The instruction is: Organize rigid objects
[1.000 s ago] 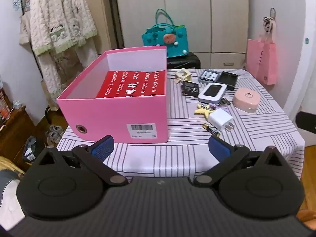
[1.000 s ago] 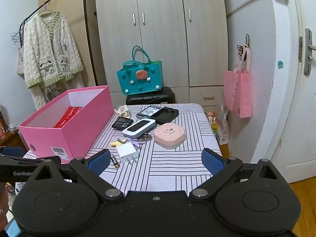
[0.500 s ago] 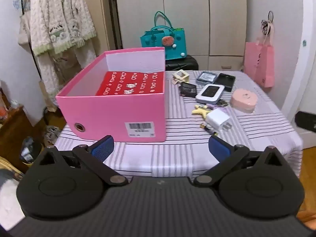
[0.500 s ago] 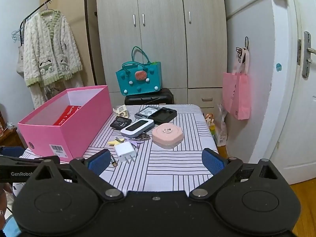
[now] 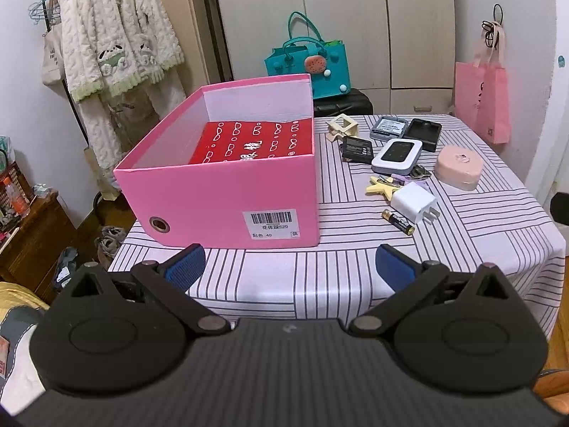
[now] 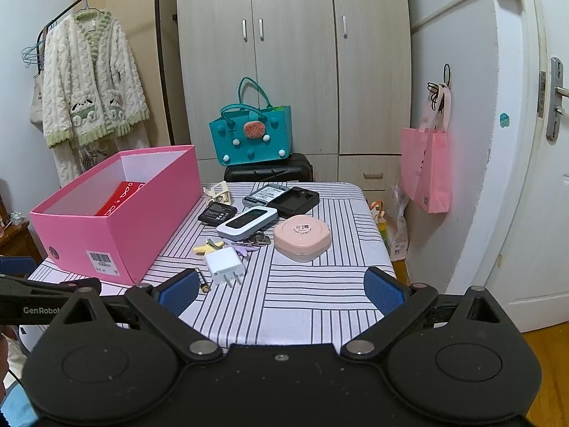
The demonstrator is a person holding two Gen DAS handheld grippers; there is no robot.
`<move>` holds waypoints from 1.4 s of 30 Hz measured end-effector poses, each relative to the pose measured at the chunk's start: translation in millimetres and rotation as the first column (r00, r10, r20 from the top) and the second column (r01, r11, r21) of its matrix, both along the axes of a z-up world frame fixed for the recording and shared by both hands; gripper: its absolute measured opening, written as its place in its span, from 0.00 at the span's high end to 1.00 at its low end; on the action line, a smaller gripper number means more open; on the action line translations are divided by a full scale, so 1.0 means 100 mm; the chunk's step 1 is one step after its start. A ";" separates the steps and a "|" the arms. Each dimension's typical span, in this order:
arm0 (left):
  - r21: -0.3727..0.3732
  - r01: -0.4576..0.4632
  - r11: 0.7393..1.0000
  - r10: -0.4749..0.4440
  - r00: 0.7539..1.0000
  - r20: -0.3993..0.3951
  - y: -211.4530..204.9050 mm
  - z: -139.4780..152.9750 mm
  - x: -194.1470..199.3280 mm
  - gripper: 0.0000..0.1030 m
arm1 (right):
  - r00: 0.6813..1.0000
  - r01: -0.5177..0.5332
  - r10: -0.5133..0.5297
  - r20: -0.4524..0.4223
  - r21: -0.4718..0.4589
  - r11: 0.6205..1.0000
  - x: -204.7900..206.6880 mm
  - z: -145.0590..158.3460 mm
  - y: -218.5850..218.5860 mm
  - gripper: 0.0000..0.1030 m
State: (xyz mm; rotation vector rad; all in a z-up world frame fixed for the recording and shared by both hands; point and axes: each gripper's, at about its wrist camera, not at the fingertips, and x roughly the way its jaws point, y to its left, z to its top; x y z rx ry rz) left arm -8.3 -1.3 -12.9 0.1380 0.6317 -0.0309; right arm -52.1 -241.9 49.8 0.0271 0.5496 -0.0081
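Right gripper [image 6: 279,286] spread wide, holding nothing, hovering off the table's near edge. Left gripper [image 5: 288,264] likewise agape and bare, facing the pink box [image 5: 227,192] at the near left corner of the table [image 6: 320,302]. White charger [image 6: 225,262] closest, a battery [image 6: 202,279] just beside it toward the near edge; pink round case [image 6: 302,236] further in. Probably best to start with the charger: square up on the flat sides, clear of the prongs, pinch gently, then over the box rim.
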 end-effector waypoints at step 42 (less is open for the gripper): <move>0.028 0.020 0.999 -0.021 0.999 0.037 -0.06 -0.10 0.00 0.00 | 0.998 -0.030 0.030 0.060 0.000 1.000 -0.03 -0.09 0.01 0.02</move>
